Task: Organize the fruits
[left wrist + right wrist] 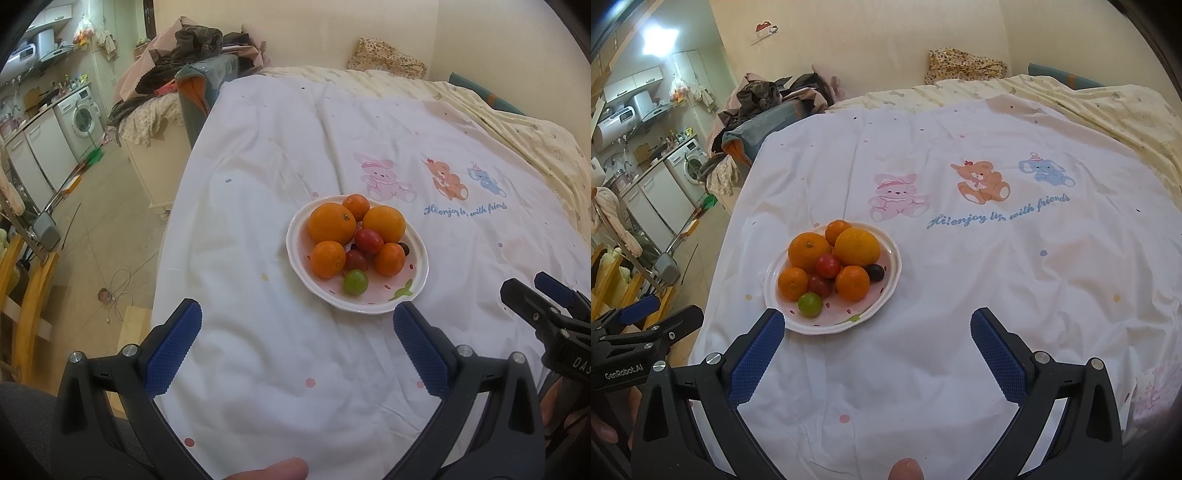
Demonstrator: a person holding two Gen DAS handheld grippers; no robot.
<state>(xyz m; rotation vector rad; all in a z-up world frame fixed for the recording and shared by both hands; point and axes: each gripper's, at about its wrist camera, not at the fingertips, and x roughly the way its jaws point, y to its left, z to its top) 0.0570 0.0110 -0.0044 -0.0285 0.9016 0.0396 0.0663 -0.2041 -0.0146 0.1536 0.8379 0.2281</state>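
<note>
Left claw (297, 319): spread wide, empty, hovering near the plate's front rim.
Right claw (877, 326): spread wide, empty, beside the plate.
Fruits: oranges (331, 223), red tomatoes (368, 240) and green fruit (355, 282) piled touching on the plate (417, 284).
Surface: white cloth (258, 221).
Stage: fits sorted or awaiting sorting.
Care: grip round fruit gently, centred.

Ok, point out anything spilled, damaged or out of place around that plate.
Nothing stands out. All the fruit sits inside the plate, nothing has rolled onto the white cloth, and the plate looks whole.

The sheet (960, 295) reads "with friends"; left gripper (646, 325) reads "GenRobot.AI".
</note>
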